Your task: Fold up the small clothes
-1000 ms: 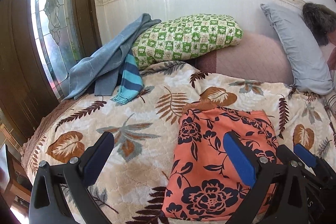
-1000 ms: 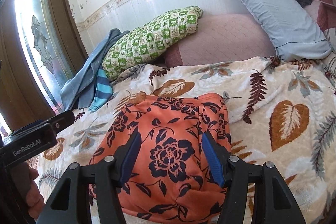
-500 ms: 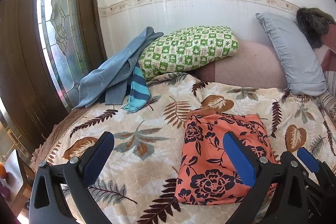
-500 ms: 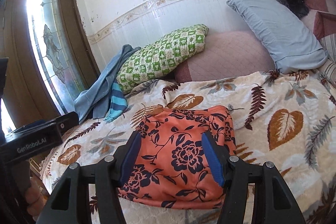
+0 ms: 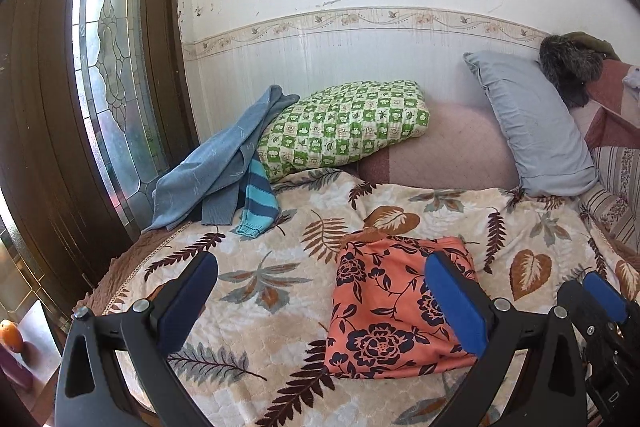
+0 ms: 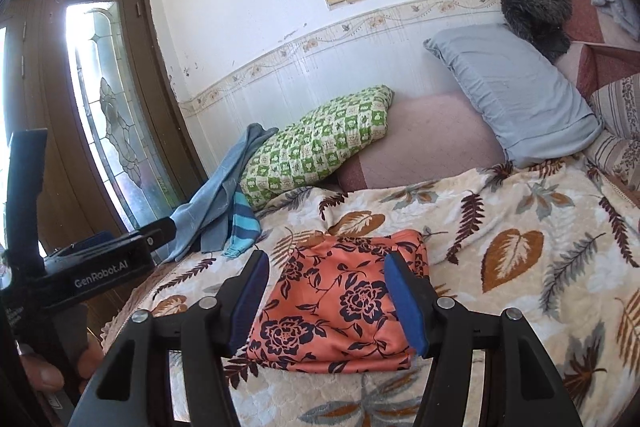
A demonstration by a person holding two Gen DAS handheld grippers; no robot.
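An orange garment with dark flowers (image 5: 394, 301) (image 6: 344, 301) lies folded into a flat rectangle on the leaf-patterned blanket (image 5: 256, 267) (image 6: 516, 251). My left gripper (image 5: 320, 291) hovers above and in front of it, open wide, nothing between its blue pads. My right gripper (image 6: 326, 295) also hangs open over the near side of the garment, its pads apart from the cloth. The right gripper's tip (image 5: 604, 297) shows at the lower right of the left wrist view. The left gripper's body (image 6: 92, 267) shows at the left of the right wrist view, with a hand under it.
A blue garment (image 5: 216, 167) and a striped teal sleeve (image 5: 256, 203) lie heaped at the bed's far left by a glass-panelled door (image 5: 108, 75). A green checked pillow (image 5: 344, 123), a pink cushion (image 5: 448, 151) and a grey pillow (image 5: 532, 123) line the wall.
Both grippers have risen and drawn back from the folded orange garment, which now looks smaller and lies still. Both stayed open.
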